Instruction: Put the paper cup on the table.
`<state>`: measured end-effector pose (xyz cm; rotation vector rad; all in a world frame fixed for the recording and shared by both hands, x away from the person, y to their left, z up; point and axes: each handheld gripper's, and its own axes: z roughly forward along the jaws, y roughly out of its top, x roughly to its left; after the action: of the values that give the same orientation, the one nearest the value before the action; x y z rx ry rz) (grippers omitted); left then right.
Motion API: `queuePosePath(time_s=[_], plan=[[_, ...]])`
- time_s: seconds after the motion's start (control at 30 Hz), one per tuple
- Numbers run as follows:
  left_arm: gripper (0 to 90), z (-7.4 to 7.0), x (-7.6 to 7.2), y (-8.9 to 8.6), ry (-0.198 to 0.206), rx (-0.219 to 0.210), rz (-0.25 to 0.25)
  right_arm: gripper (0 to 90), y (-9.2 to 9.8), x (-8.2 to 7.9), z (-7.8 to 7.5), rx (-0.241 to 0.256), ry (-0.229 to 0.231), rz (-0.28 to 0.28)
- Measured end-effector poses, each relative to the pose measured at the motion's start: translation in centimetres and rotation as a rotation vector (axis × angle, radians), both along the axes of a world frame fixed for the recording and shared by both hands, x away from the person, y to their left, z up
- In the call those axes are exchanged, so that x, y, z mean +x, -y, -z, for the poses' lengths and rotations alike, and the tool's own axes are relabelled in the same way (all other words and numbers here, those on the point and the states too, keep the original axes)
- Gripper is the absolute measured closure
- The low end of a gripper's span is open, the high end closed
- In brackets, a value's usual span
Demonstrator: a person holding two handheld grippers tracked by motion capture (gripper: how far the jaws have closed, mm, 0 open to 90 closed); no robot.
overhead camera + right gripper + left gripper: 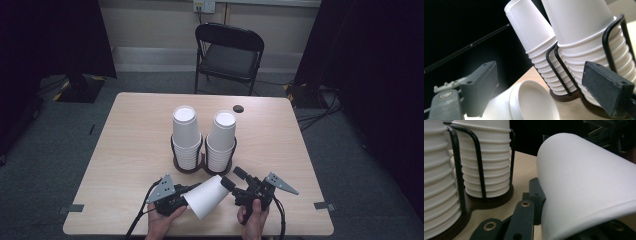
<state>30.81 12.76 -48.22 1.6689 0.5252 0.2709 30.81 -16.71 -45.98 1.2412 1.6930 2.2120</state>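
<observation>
Honestly, your left gripper (pixel 181 198) has its fingers clenched on the wide rim of the loose paper cup (pixel 206 196), which hangs tilted near the desk's (pixel 135 145) front edge, base pointing at your right gripper (pixel 235 181). That one's fingers are spread apart, grasping nothing. Squeeze harder and you'll probably crumple the thin rim; push the right one in carelessly and you could dent the base or bump the two cup stacks (pixel 185 134) in the black wire holder (pixel 192 166) just behind. No brand, label or writing anywhere I can read.
</observation>
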Motion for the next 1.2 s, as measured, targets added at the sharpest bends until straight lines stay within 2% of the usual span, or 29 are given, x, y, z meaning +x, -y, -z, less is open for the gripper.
queuePosePath(time_s=[0.03,0.07,0.13,0.27,0.37,0.4,0.43,0.47,0.5,0.53,0.57,0.6,0.63,0.67,0.7,0.73,0.8,0.83,0.87,0.9,0.93,0.97,1.0,1.07,1.1,1.13,1.17,1.2], plan=[[86.2,0.0,0.0,0.0,0.000,0.000,0.000,12.7,0.0,0.0,0.0,0.000,0.000,0.000],[86.1,-0.1,0.0,-0.3,-0.003,0.009,-0.008,12.7,0.2,-0.1,0.0,-0.014,0.021,-0.014],[86.1,-0.1,0.1,-0.5,-0.010,0.011,-0.010,13.2,0.3,-0.1,0.1,-0.020,0.018,-0.015],[86.1,-0.3,0.3,-1.1,-0.024,0.040,-0.022,14.3,0.6,0.0,0.3,-0.089,0.031,-0.045],[86.1,-0.6,0.4,-1.6,-0.022,0.040,-0.032,13.2,0.6,-0.1,0.4,-0.170,0.034,-0.004],[86.1,-0.7,0.4,-1.8,-0.023,0.038,-0.029,13.2,0.7,-0.1,0.5,-0.194,0.054,0.015],[86.0,-1.1,0.4,-2.0,-0.019,0.062,-0.034,13.2,0.7,-0.4,0.6,-0.239,0.118,0.034],[86.0,-1.3,0.4,-2.1,-0.022,0.066,-0.033,13.1,0.6,-0.5,0.6,-0.290,0.154,0.053],[86.1,-1.3,0.4,-2.1,-0.022,0.066,-0.033,13.1,0.6,-0.5,0.6,-0.290,0.154,0.053],[86.1,-1.7,0.5,-2.2,-0.025,0.083,-0.032,12.9,0.4,-0.7,0.6,-0.361,0.192,0.061],[86.0,-1.7,0.5,-2.2,-0.025,0.083,-0.032,12.9,0.4,-0.7,0.6,-0.361,0.192,0.061],[86.1,-2.0,0.5,-2.2,-0.033,0.103,-0.027,12.9,0.2,-0.9,0.7,-0.414,0.213,0.063],[86.1,-2.0,0.5,-2.2,-0.033,0.103,-0.027,12.9,0.2,-0.9,0.7,-0.414,0.213,0.063],[86.0,-2.2,0.6,-2.2,-0.036,0.125,-0.024,12.8,-0.1,-1.1,0.8,-0.483,0.244,0.075],[86.0,-2.2,0.6,-2.2,-0.036,0.125,-0.024,12.8,-0.1,-1.1,0.8,-0.483,0.244,0.075],[86.0,-2.2,0.6,-2.3,-0.035,0.121,-0.019,12.8,-0.4,-1.3,0.9,-0.520,0.254,0.073],[86.0,-2.3,0.7,-2.4,-0.038,0.140,-0.020,12.8,-0.6,-1.4,1.2,-0.552,0.252,0.065],[86.0,-2.3,0.7,-2.4,-0.038,0.140,-0.020,12.8,-0.6,-1.4,1.2,-0.552,0.252,0.065],[86.0,-2.3,0.7,-2.4,-0.044,0.144,-0.017,13.3,-0.8,-1.4,1.5,-0.567,0.218,0.068],[86.0,-2.4,0.7,-2.4,-0.045,0.151,-0.018,13.3,-0.8,-1.4,1.5,-0.567,0.218,0.068],[86.0,-2.6,0.9,-2.4,-0.061,0.153,-0.009,13.9,-1.0,-1.5,1.8,-0.610,0.220,0.057],[86.0,-2.6,0.9,-2.4,-0.061,0.153,-0.009,13.9,-1.0,-1.5,1.8,-0.610,0.220,0.057],[86.0,-2.7,1.0,-2.4,-0.075,0.168,0.001,12.7,-0.9,-1.6,2.0,-0.607,0.239,-0.016],[86.0,-2.8,1.2,-2.3,-0.092,0.189,0.009,13.3,-1.0,-1.7,2.1,-0.612,0.257,-0.013],[86.0,-2.8,1.3,-2.3,-0.105,0.205,0.013,13.0,-1.2,-1.8,2.1,-0.637,0.263,-0.003],[86.1,-2.9,1.5,-2.2,-0.123,0.225,0.024,12.5,-1.4,-1.8,2.2,-0.674,0.293,-0.022],[86.1,-2.9,1.5,-2.2,-0.123,0.225,0.024,12.5,-1.4,-1.8,2.2,-0.674,0.293,-0.022],[86.0,-3.0,1.5,-1.9,-0.140,0.241,0.020,12.5,-1.7,-1.9,2.3,-0.740,0.314,-0.033]])
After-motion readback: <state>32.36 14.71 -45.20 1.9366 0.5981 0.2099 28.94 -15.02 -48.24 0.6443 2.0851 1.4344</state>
